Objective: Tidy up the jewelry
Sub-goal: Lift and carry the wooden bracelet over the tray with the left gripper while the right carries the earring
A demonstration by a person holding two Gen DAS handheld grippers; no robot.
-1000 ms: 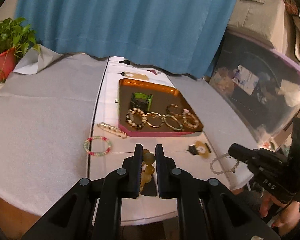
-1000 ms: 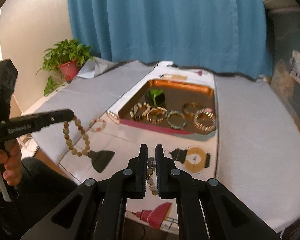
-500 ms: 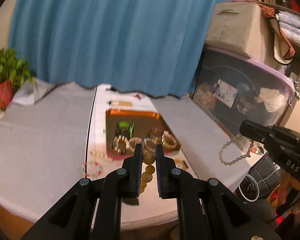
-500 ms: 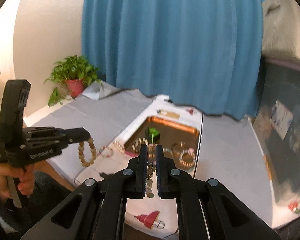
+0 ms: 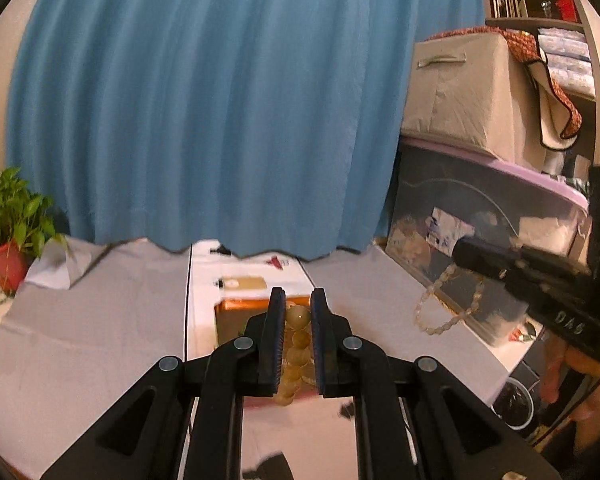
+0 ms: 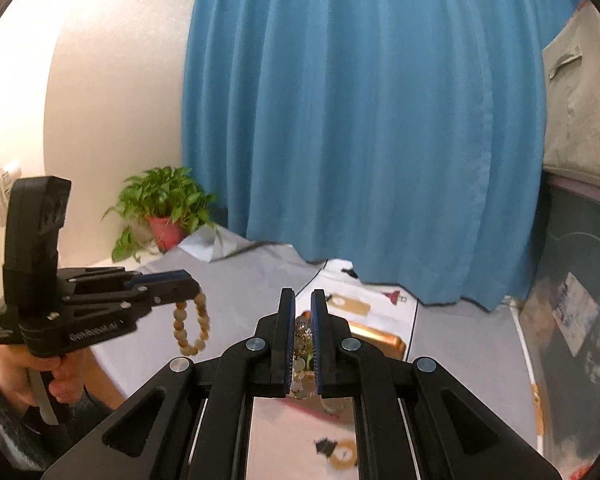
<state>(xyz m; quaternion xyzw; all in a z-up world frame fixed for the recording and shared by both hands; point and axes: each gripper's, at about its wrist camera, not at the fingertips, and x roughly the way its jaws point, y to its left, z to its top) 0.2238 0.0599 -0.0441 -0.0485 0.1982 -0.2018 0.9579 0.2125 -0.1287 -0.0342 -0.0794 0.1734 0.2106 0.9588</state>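
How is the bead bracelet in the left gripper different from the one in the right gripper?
The bracelet in the left gripper has large, round, amber-brown beads; the bracelet in the right gripper has small, pale, translucent beads. The amber loop is short and thick, the pale loop longer and thinner. Both hang as loops from shut fingers, lifted above the table.

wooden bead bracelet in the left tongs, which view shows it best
The right wrist view: the wooden bead bracelet hangs as a whole loop from the left tongs. The left wrist view shows only a few beads between its fingers.
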